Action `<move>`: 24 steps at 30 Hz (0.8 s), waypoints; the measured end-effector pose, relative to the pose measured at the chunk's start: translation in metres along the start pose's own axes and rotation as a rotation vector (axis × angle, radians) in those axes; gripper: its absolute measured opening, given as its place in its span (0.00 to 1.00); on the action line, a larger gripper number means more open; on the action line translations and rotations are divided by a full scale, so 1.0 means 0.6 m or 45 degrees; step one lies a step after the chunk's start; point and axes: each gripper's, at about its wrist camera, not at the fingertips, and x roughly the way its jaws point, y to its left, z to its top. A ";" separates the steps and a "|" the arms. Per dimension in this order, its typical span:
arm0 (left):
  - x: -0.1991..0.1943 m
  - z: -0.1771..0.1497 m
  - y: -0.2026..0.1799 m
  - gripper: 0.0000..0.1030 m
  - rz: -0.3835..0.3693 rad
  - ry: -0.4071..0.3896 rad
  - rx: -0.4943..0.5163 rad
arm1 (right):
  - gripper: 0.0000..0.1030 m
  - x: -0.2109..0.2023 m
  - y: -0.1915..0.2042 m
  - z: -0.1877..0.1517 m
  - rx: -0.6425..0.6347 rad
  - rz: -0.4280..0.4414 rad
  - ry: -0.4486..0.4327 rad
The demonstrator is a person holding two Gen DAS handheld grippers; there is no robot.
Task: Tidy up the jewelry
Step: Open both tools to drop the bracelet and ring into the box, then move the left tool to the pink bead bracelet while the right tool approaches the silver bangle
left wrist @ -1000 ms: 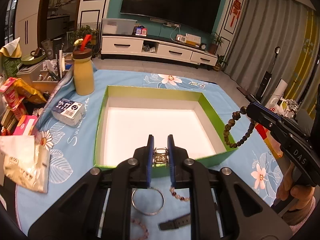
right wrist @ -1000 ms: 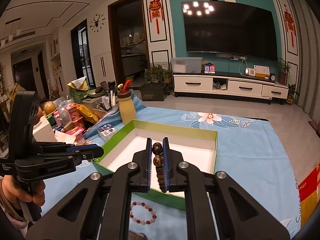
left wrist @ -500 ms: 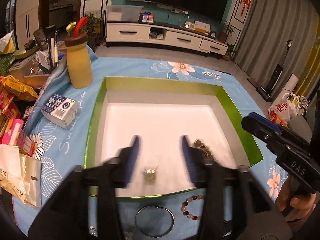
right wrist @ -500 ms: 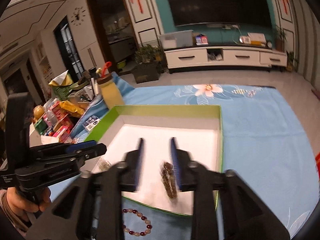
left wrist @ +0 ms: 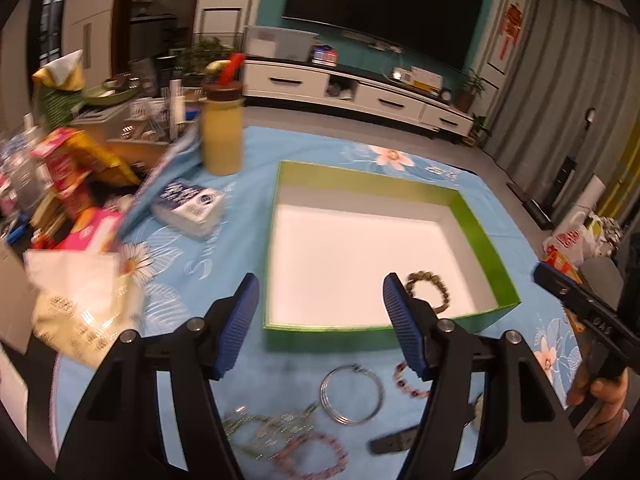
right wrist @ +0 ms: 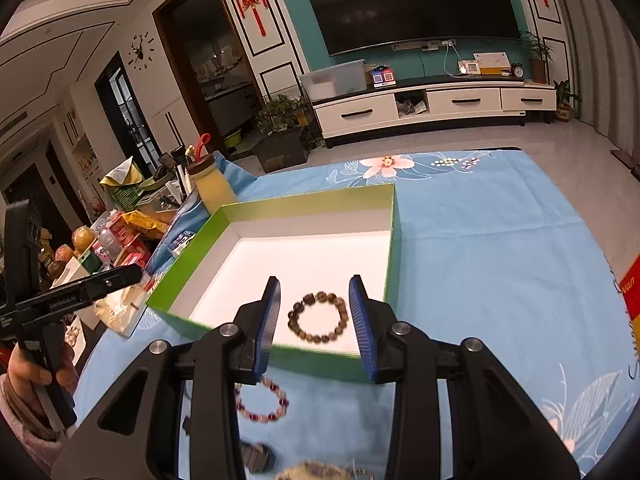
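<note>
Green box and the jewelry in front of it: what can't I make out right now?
- Green box, left wrist view: the near inner floor is hidden by its front wall.
- Brown bead bracelet: half covered by the left tongs in that view.
- Red bead bracelet, right wrist view: partly behind the right tongs.
- Chain pile, left wrist view: blurred, pieces can't be counted.

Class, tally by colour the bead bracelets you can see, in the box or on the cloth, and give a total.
Brown bracelet, in the box: 1
Dark red bracelet, on the cloth: 1
Pink bracelet, on the cloth: 1
Total: 3
</note>
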 end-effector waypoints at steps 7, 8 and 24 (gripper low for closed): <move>-0.055 -0.054 0.059 0.63 0.053 0.008 -0.077 | 0.35 -0.042 0.012 -0.022 -0.014 0.032 0.000; -0.060 -0.061 0.066 0.63 0.058 0.012 -0.086 | 0.35 -0.046 0.015 -0.025 -0.018 0.040 0.003; -0.088 -0.166 0.123 0.63 0.108 0.111 -0.206 | 0.35 -0.072 0.111 -0.098 -0.176 0.190 0.124</move>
